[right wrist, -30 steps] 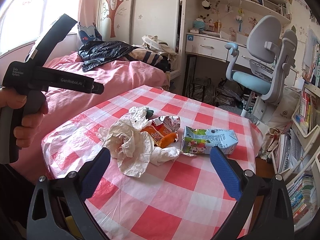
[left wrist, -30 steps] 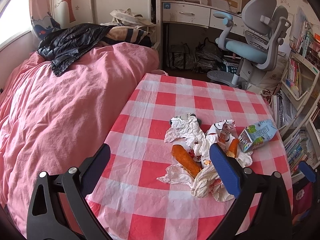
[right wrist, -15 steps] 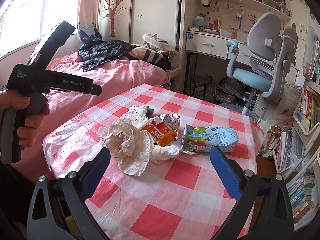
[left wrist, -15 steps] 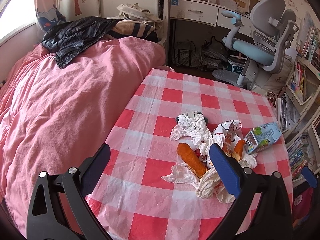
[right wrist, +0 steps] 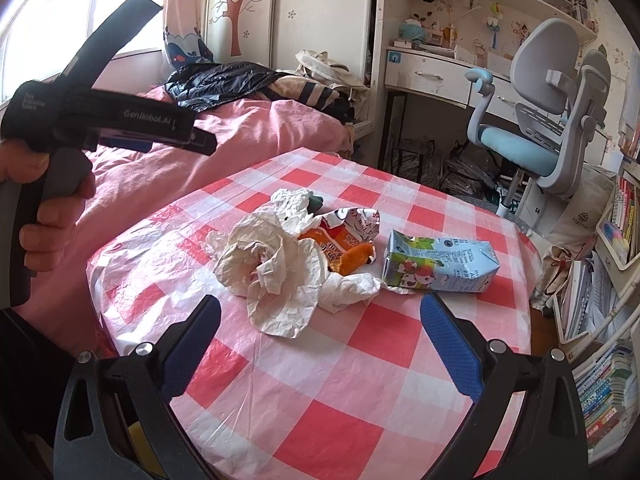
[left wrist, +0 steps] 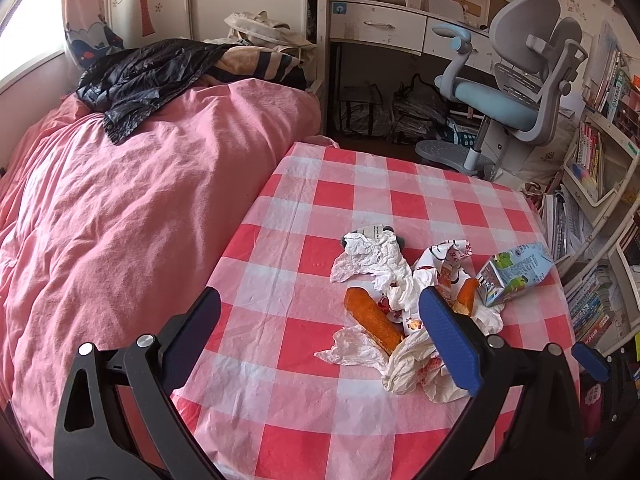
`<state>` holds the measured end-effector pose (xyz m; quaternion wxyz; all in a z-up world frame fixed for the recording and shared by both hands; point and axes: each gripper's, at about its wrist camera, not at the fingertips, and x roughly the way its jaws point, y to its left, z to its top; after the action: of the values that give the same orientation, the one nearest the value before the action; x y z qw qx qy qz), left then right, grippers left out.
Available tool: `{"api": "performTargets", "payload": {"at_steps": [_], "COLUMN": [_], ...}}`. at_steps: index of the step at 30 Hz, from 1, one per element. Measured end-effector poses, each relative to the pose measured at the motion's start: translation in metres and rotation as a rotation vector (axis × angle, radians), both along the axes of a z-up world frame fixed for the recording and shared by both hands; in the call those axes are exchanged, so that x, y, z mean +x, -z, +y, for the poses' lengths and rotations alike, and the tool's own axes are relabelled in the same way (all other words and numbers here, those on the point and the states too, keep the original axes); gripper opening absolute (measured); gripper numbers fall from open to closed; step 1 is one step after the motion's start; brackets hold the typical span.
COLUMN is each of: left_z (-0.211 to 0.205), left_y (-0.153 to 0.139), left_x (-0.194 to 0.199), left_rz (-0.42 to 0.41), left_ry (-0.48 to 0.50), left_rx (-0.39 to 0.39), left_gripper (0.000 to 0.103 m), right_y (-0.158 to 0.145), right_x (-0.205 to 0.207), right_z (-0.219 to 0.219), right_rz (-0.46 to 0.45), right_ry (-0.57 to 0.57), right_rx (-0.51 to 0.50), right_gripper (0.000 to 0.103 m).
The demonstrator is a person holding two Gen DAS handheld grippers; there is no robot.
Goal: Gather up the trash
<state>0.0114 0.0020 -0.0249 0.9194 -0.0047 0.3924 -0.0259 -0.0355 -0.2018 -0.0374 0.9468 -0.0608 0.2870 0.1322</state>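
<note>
A heap of trash lies on the red-checked table: crumpled white paper, an orange food stick, a printed snack wrapper and a flattened blue milk carton. My left gripper hovers open above the table's near left part, its right finger over the paper. My right gripper is open and empty, short of the heap. A hand holds the left gripper's handle at the left edge of the right wrist view.
A bed with a pink duvet and a black jacket borders the table's left side. A grey-blue desk chair and a desk stand behind. Bookshelves line the right.
The left gripper has drifted slightly, so the trash heap sits a little farther right and lower in its view. The right gripper has barely moved. Both stay open.
</note>
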Motion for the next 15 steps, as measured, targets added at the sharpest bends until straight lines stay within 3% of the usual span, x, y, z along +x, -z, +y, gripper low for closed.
{"api": "performTargets", "payload": {"at_steps": [15], "left_z": [-0.0097], "left_y": [0.0031], "left_x": [-0.001], "left_rz": [0.01], "left_ry": [0.039], "left_rx": [0.027], "left_gripper": [0.096], "right_y": [0.002], "right_x": [-0.0012], "right_z": [0.0044], "right_rz": [0.016], "right_ry": [-0.022], "right_rx": [-0.006], "right_gripper": [0.096]}}
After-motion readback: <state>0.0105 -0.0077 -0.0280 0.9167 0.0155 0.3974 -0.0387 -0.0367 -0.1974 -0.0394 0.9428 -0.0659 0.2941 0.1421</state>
